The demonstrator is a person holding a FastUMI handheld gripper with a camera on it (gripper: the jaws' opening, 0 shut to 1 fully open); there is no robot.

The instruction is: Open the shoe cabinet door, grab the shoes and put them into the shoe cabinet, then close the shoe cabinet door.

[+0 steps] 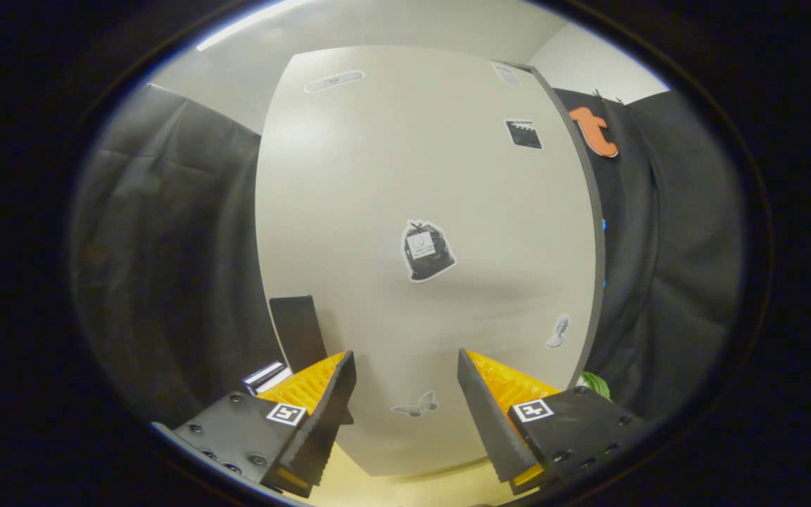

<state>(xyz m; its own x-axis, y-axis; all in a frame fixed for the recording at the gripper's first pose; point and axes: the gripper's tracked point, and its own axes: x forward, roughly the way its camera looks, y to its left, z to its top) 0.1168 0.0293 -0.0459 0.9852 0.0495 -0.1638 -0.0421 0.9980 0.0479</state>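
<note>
We see the tool point(405, 401) with its two fingers spread apart, nothing between them but open air, facing a large pale cabinet door point(377, 211) that stands just ahead. The door is flat and plain, and its dark edge point(592, 232) runs down the side to the right of the tool. We cannot tell from here whether the door is fully shut or stands ajar.

Several stickers sit on the door. A dark one shaped like a tied bag point(426, 251) is near the door's middle, above the gap between the fingers. A small butterfly sticker point(416, 407) lies low on the door, right between the fingers. A small pale sticker point(558, 332) is close to the door's dark edge, above the right finger. A dark rectangular sticker point(523, 134) sits high on the door, and a long pale oval one point(334, 81) is near the door's top.

A dark flat handle-like piece point(298, 331) sticks out at the door's left edge, just above the left finger. Beside it, lower down, is a small dark and white object point(266, 377) that we cannot make out. A bit of something green point(594, 384) shows past the door's dark edge, by the right finger. Below the door is a yellowish floor point(405, 486). The shoes cannot be placed from here.
</note>
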